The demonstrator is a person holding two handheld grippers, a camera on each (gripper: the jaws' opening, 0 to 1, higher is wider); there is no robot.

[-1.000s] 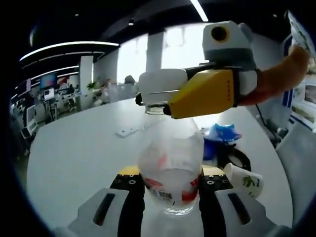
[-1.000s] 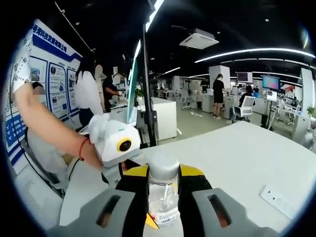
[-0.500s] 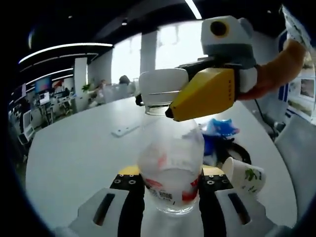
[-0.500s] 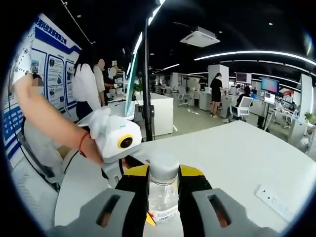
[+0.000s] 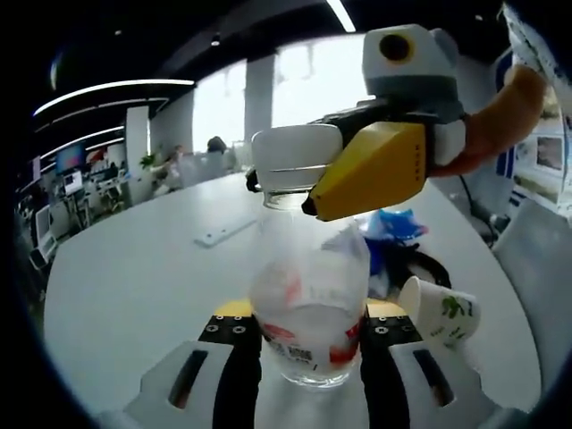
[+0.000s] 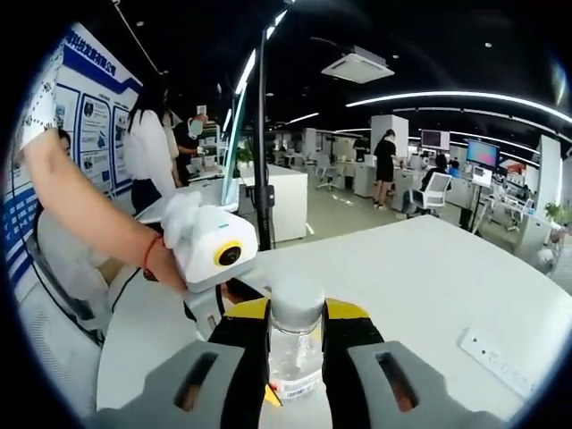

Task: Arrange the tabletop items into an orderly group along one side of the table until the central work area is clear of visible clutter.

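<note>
In the left gripper view the left gripper (image 5: 308, 344) is clenched on the lower body of a clear plastic bottle (image 5: 308, 299) with a red-and-white label, held upright above the white table (image 5: 134, 286). The right gripper (image 5: 299, 174) comes in from the right and is clamped on the bottle's white cap (image 5: 290, 156). Beyond the bottle lie a blue bag (image 5: 398, 228), a black cable (image 5: 429, 268) and a tipped paper cup (image 5: 438, 313), with a white power strip (image 5: 223, 231) farther off. In the right gripper view the right gripper (image 6: 297, 344) pinches the cap (image 6: 297, 304) between its jaws, the left gripper's body (image 6: 214, 255) sits just beyond, and a power strip (image 6: 496, 357) lies on the table (image 6: 420, 277) to the right.
</note>
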